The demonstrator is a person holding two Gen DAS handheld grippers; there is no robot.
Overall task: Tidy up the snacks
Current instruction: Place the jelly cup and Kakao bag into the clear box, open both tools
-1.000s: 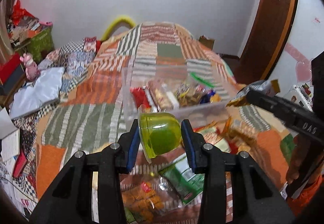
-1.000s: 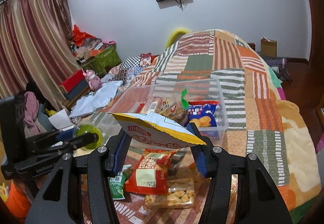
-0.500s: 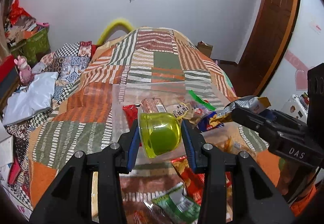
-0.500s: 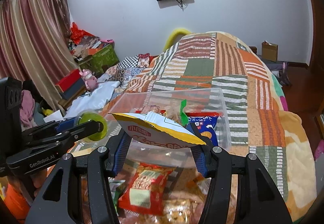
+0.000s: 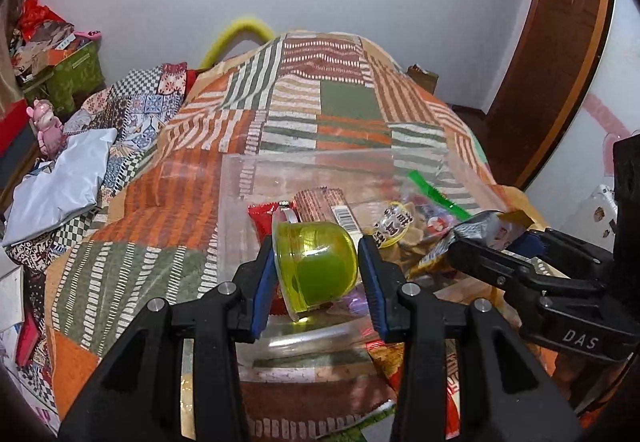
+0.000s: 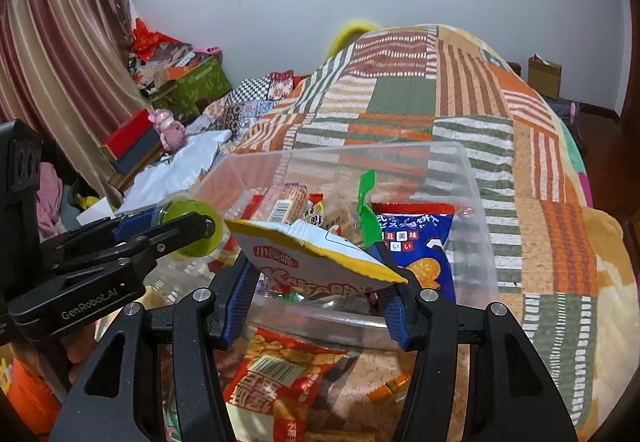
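My left gripper [image 5: 316, 274] is shut on a green jelly cup [image 5: 316, 266] and holds it over the near left part of a clear plastic bin [image 5: 320, 162] on the bed. The bin holds several snack packs. My right gripper [image 6: 316, 282] is shut on a white and yellow snack bag [image 6: 304, 254] above the bin's near rim [image 6: 344, 318]. The right gripper also shows in the left wrist view [image 5: 472, 242], and the left gripper with the cup shows in the right wrist view [image 6: 192, 222].
A red snack bag [image 6: 276, 382] and other loose packs lie on the patchwork quilt [image 5: 160, 218] in front of the bin. A blue snack bag [image 6: 416, 250] stands inside the bin. Clutter and boxes [image 6: 180, 78] line the left wall.
Both grippers have moved forward with their loads, from above the loose snacks to over the bin. The bin now looks closer and larger.
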